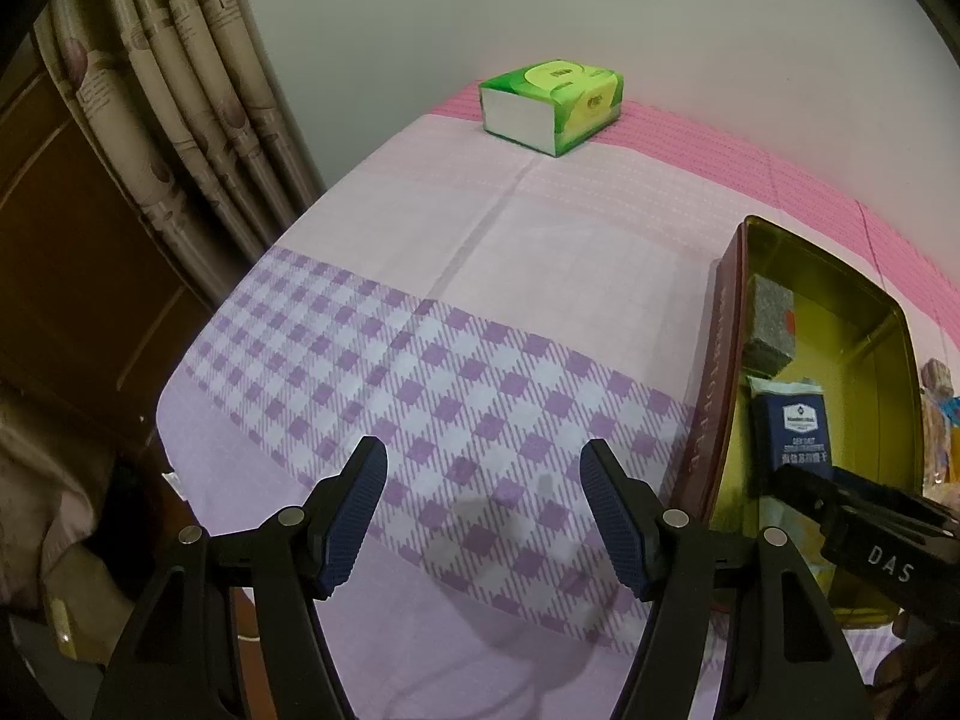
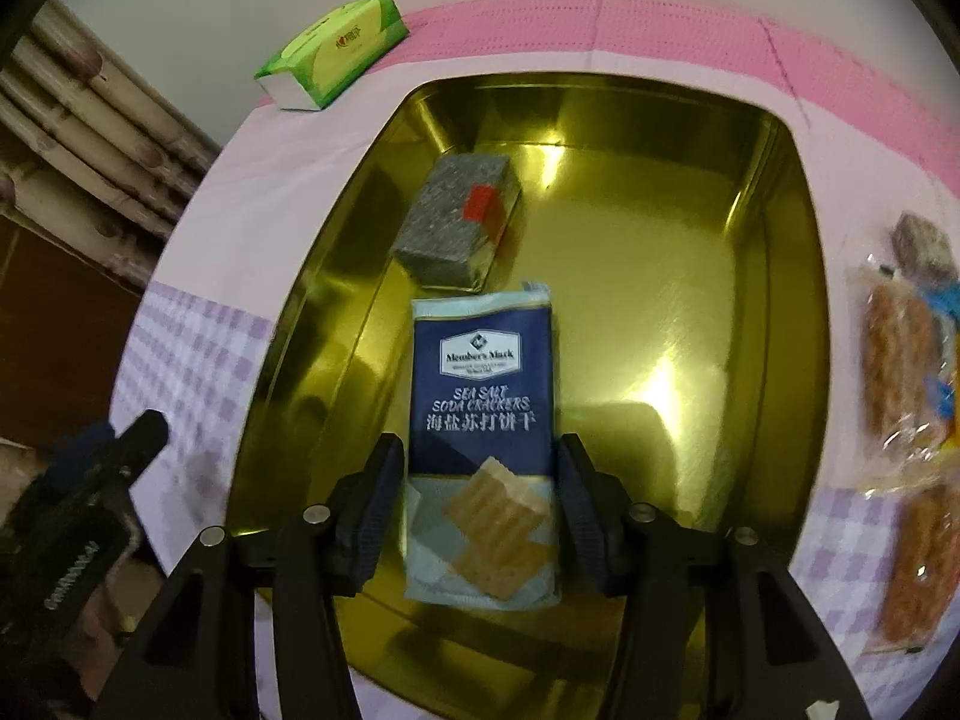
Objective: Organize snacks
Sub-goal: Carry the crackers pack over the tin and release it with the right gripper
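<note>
I see a blue cracker packet [image 2: 480,438] lying flat in the gold tin [image 2: 774,324], a grey wrapped block [image 2: 453,231] just behind it.

A plain pale wall [image 1: 540,0] stands at the far end, beyond the claw's reach, unmarked and evenly lit. Off to the claw's left hang beige curtains [image 1: 180,108] in heavy folds with a dim brownish print, and a dark brown wooden panel [image 1: 72,276] sits beside them, lower down. Under the claw spreads a cloth [image 1: 480,252], purple-checked nearest, pale pink further out, deep pink along the wall. Light is dim, with soft shadows.
</note>
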A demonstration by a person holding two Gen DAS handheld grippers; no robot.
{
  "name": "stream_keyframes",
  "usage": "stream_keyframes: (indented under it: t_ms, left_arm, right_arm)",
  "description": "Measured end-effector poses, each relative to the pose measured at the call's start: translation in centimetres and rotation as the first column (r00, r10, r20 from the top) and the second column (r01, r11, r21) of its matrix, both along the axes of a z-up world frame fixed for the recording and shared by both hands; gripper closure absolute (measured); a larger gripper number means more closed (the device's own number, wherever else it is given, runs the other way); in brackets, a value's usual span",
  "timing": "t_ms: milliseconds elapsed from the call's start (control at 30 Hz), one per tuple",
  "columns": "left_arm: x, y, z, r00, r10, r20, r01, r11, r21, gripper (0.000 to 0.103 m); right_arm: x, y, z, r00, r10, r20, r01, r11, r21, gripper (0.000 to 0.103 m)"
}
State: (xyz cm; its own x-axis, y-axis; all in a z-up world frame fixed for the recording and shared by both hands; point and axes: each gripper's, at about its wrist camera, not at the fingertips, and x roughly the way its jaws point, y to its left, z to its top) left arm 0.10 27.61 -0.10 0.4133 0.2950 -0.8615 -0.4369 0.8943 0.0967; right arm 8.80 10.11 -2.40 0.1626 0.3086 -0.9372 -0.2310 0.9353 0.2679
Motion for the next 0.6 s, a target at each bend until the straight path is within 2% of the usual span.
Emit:
stream_keyframes:
  t_ms: [333, 600]
  left_arm:
    - [0.0, -0.1, 0.0, 1.000, -0.001, 0.003, 0.001, 1.000, 0.002, 0.035]
    - [0.0, -0.2, 0.1, 1.000, -0.006, 0.007, 0.006, 1.000, 0.007, 0.035]
  right_arm:
    - [-1.1, 1.5, 0.2, 0.997, 0.072, -0.008, -0.071, 0.996, 0.046, 0.049]
    - [-2.0, 0.9, 2.4, 0.989, 0.113, 0.096, -0.115, 0.993, 0.006, 0.049]
